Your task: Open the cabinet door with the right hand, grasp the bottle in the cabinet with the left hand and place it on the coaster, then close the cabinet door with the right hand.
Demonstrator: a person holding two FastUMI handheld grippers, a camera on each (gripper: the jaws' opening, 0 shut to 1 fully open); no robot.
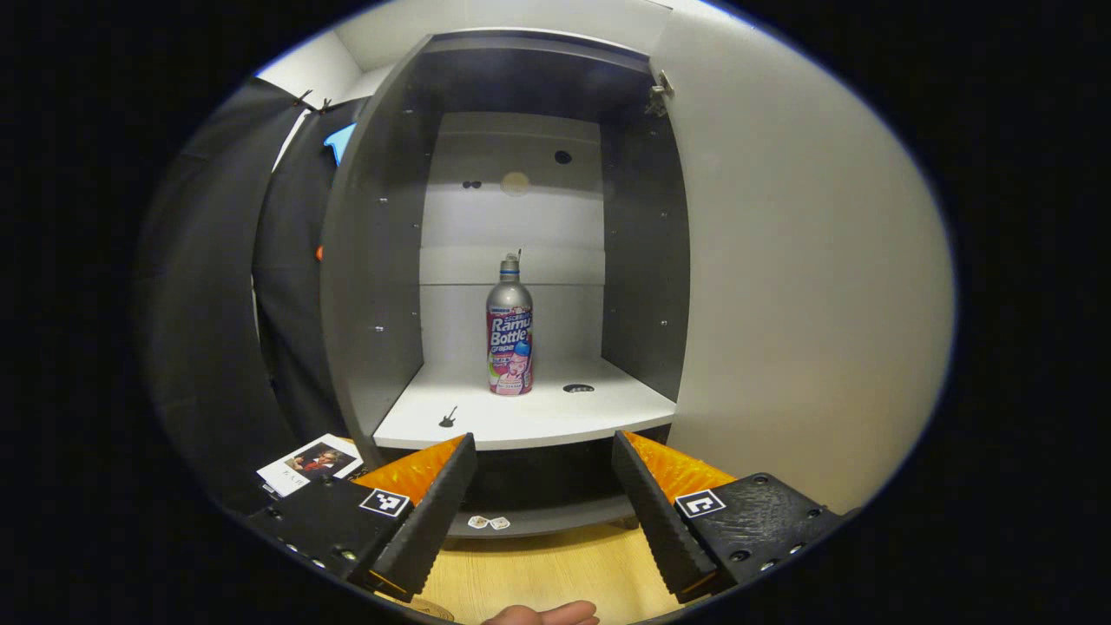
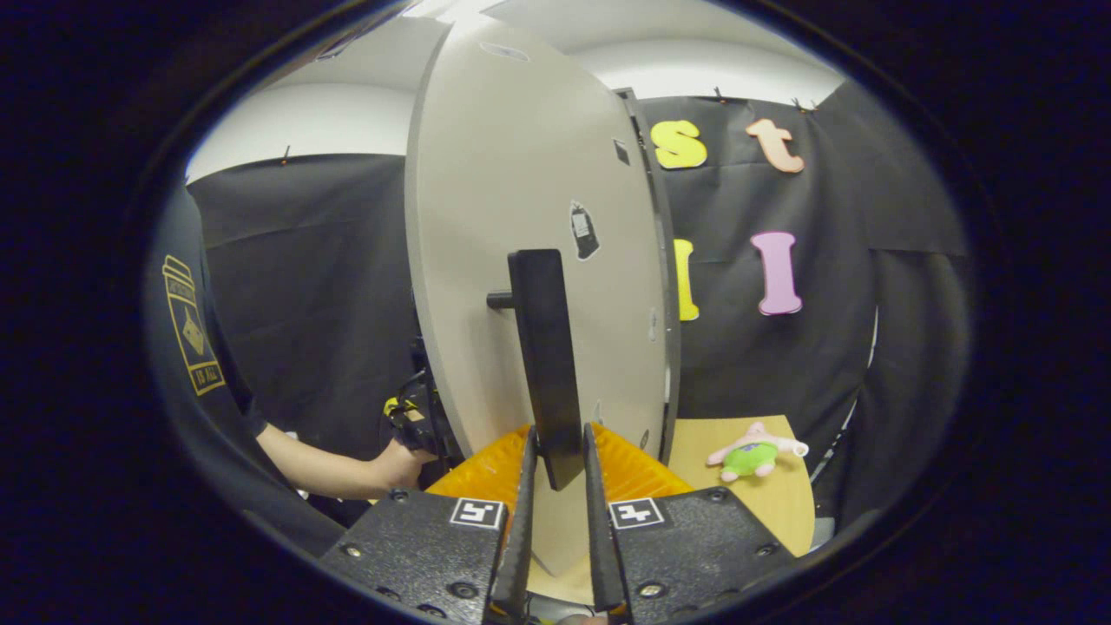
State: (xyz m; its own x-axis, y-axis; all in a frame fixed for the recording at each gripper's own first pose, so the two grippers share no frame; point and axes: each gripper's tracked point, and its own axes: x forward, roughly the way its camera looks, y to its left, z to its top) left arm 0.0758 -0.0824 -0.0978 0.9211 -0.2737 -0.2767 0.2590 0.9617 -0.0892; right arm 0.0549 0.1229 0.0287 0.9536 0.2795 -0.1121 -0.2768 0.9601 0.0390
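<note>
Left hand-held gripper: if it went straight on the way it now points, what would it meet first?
Probably the bottle, standing upright on the cabinet shelf in line with the open left hand-held gripper. Nothing shows between them, though depth is hard to judge.

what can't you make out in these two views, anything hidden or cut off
- Coaster: only a sliver of something round at the bottom edge of the left gripper view; cannot tell if that is it.
- Bottle: its back faces away.
- Cabinet door: in the right gripper view it blocks the cabinet interior.
- Handle: its lower end sits between the right gripper fingers.
- Left gripper: open, short of the shelf.
</note>
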